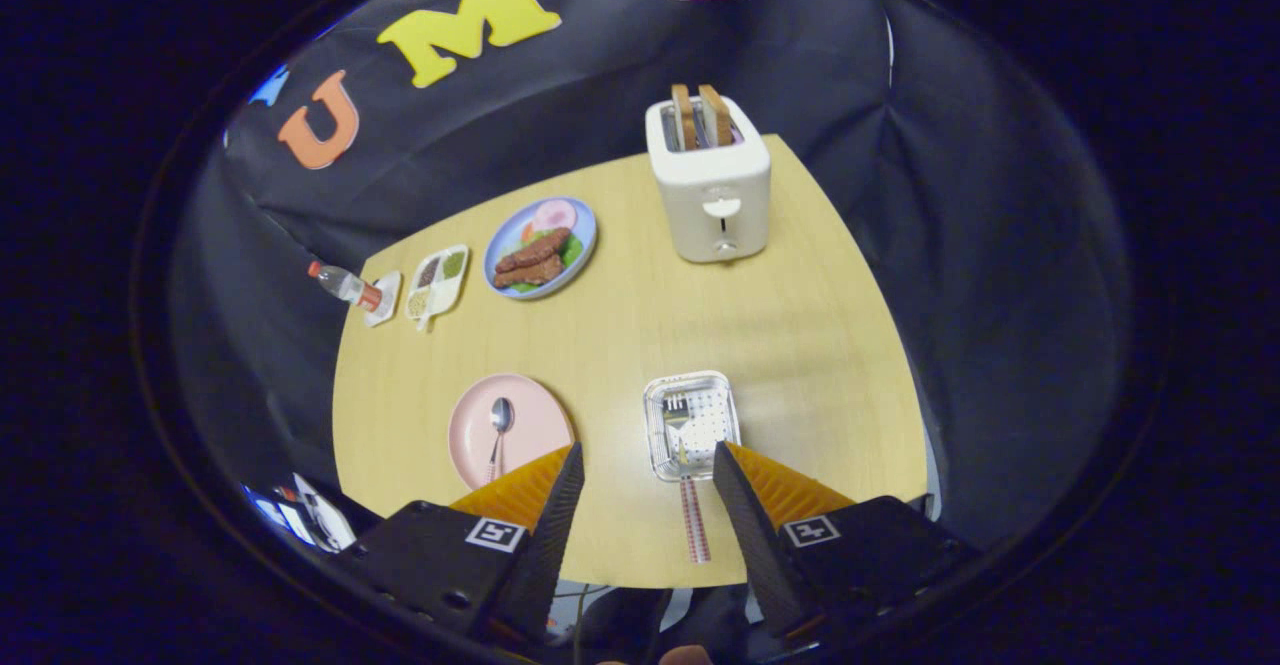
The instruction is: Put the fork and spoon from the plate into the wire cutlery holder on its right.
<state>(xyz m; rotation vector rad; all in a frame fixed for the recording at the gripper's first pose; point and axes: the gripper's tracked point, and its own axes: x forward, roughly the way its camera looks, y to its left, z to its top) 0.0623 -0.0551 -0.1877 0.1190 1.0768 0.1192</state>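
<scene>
Gripper view from high above the tabletop (620, 345), and the gripper (640, 490) hangs with its jaws spread wide, nothing between them but bare wood. Fork (690, 485) looks to be in already: its tines sit inside the wire cutlery holder (692, 423) and its striped handle runs out over the near rim toward us, ending between the jaws, nearer the right one. That's half the job by my reckoning.

So it's the spoon (499, 435) now. It lies alone on the pink plate (510, 427), left of the holder, just ahead of the left finger and off to that side. Its long axis runs almost straight away from the jaws, bowl at the far end, handle pointing back toward us. That's the relation to watch: the jaws would have to swing left and drop, then close across the handle, not along it.

Further back, a toaster (710, 185) with two slices up, a blue plate of food (541, 247), a small divided tray (438, 283) and a bottle (343, 285) on its side, all well clear of the action
</scene>
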